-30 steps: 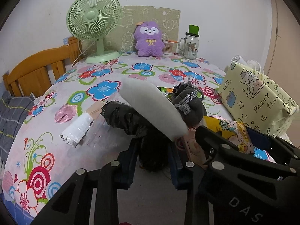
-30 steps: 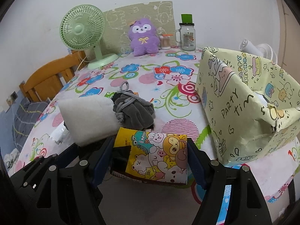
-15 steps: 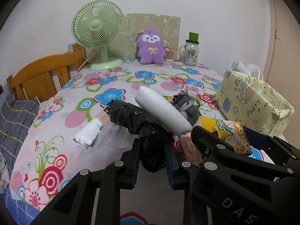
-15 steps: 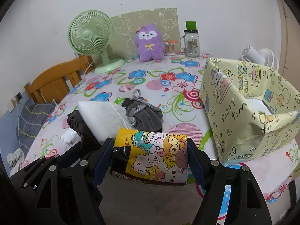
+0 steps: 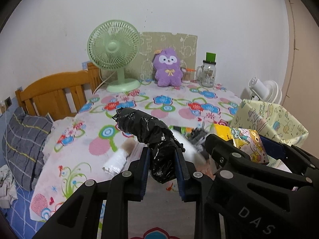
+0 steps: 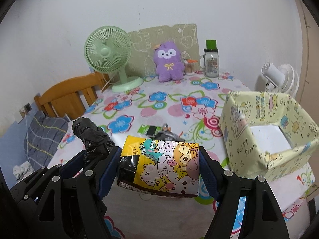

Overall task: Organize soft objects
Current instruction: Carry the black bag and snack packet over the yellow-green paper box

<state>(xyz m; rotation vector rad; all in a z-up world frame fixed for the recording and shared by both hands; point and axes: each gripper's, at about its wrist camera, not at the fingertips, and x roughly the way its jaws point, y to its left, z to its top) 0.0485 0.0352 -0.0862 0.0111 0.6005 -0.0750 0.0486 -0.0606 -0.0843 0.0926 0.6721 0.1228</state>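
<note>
My left gripper (image 5: 162, 162) is shut on a crumpled black plastic bundle (image 5: 151, 131), lifted above the table's front edge; the bundle (image 6: 90, 137) also shows at the left of the right wrist view. My right gripper (image 6: 159, 169) is shut on a yellow cartoon-print packet (image 6: 165, 165), held up beside it; in the left wrist view that packet (image 5: 247, 141) peeks over the right gripper's body. Below them on the flowered tablecloth (image 5: 159, 103) lie a white foam piece (image 5: 187, 145), partly hidden, and a grey knitted item (image 6: 169, 135). A yellow paper-covered box (image 6: 269, 131) stands open at the right.
At the table's back stand a green desk fan (image 5: 113, 51), a purple plush toy (image 5: 168, 67) and a glass jar mug (image 5: 208, 73). A white wrapped roll (image 5: 116, 160) lies front left. A wooden bed frame (image 5: 53, 93) with a checked pillow (image 5: 26, 139) is at the left; a white fan (image 6: 279, 77) behind the box.
Both grippers rose with their loads, so the table looks lower and farther. The black bundle lifted off the table; the white foam piece slid off it and now lies below.
</note>
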